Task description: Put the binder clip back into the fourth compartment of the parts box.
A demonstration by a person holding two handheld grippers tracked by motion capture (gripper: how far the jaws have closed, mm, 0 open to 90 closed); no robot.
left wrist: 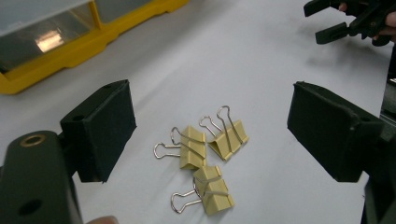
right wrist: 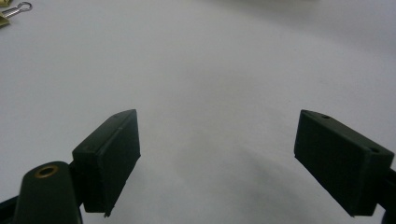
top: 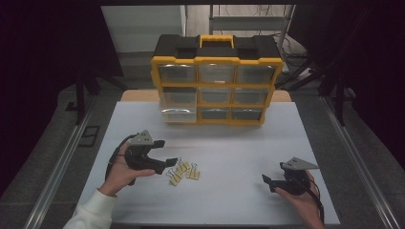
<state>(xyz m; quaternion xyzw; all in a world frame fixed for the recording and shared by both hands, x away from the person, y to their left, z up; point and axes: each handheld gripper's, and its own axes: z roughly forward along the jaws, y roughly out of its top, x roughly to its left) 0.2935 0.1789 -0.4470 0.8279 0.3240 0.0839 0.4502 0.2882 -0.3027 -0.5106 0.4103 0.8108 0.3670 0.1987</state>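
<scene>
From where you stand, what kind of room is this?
Probably a lab or workshop recording bench: a white table on a metal frame, dark curtains around it, and a yellow drawer organizer with binder clips laid out for handling.

Your left arm wears a white sleeve (top: 93, 212) with a ribbed cuff at the wrist; on your right arm no sleeve shows. Each hand carries a black claw of matt plastic. Your left claw (top: 165, 151) has a grey three-cornered plate (top: 142, 138) on top, and your right claw (top: 268, 183) has the same kind of plate (top: 300, 164). A black cable (top: 316, 200) trails back from the right one along your wrist. Seen close, each jaw ends in a flat, rectangular black pad (left wrist: 100, 130) with slightly rough edges. A round brass-coloured eyelet (left wrist: 32, 139) sits in the rounded black body beside the near jaw, and the right claw's far pad (right wrist: 341, 161) has two small holes in its upper face.
</scene>
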